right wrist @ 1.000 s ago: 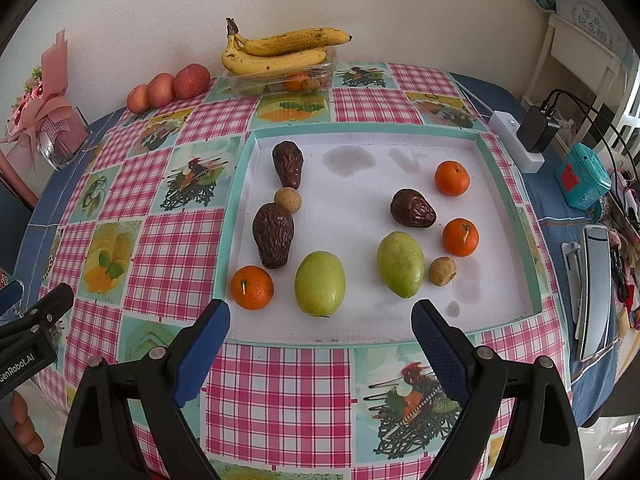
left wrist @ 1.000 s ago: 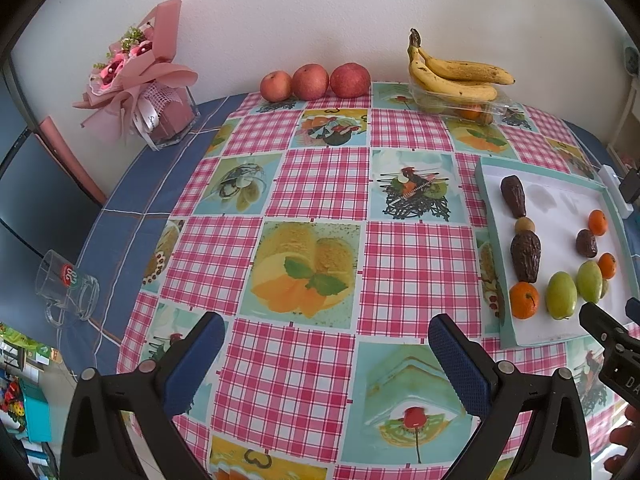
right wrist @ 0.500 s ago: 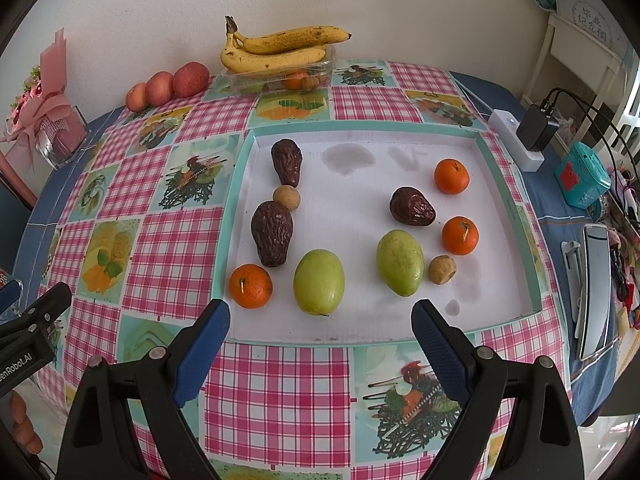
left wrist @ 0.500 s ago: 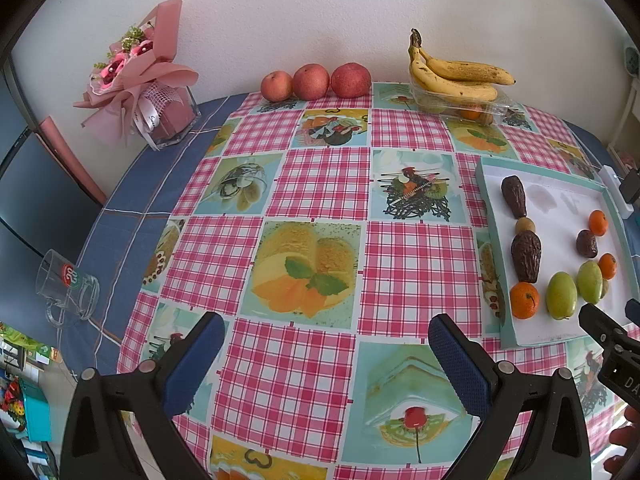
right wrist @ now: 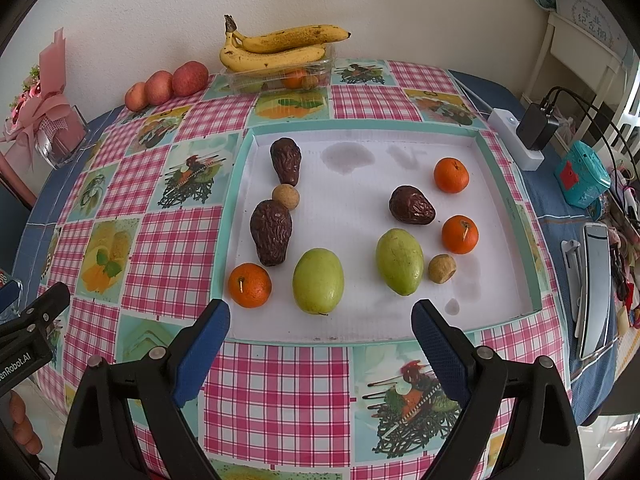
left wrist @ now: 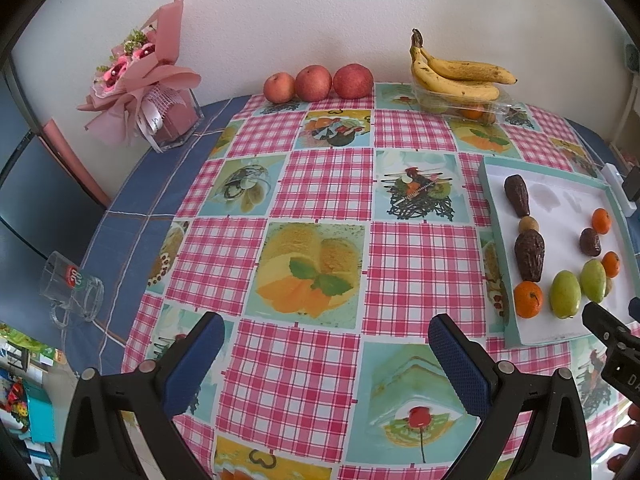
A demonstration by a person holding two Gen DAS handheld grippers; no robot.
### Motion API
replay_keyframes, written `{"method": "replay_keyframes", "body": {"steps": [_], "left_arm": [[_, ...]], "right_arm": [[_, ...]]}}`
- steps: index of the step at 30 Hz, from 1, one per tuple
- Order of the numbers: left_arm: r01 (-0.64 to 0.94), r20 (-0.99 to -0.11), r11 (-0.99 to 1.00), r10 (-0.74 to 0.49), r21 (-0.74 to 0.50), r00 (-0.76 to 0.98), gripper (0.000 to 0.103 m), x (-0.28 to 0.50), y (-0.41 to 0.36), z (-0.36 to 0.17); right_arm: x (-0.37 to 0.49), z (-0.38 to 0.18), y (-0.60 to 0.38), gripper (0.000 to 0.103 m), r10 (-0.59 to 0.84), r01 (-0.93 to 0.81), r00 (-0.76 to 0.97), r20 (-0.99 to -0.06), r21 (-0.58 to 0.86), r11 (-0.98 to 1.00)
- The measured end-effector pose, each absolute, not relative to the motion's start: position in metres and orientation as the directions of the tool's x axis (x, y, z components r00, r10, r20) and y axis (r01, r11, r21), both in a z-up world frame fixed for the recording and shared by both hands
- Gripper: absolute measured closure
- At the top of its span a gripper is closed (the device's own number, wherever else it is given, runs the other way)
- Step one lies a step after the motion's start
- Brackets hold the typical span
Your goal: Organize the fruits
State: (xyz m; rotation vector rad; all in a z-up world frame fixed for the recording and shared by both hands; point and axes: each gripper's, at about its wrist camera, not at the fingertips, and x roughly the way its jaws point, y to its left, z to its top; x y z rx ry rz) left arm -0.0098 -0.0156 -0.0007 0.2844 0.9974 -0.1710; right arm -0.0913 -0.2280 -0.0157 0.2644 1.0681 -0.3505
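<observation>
While on tray (right wrist: 506,216) — oranges (right wrist: 451,175): three | mangoes (right wrist: 318,281): two

Tray (right wrist: 504,216) sits mid-frame on the table (right wrist: 168,240) in the right wrist view, fruit in two clusters inside it, left and right. Bananas (right wrist: 280,46) top centre on a container (right wrist: 320,70); apples (right wrist: 166,86) upper left.

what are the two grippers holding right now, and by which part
Nothing is held. The left gripper and the right gripper both stand open above the tablecloth, with no fruit between their pads.
</observation>
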Motion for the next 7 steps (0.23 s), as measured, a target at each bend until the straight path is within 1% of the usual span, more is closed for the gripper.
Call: {"method": "replay_keyframes", "body": {"steps": [7], "left_arm": [[0.271,-0.845,0.950,-0.014,0.156,0.535,0.000,-0.0101,-0.0160,-0.0004]], "right_arm": [[-0.0911,-0.0156,-0.2280,0.010,-0.151,0.402,0.435,-0.888,0.041,0.915]]}}
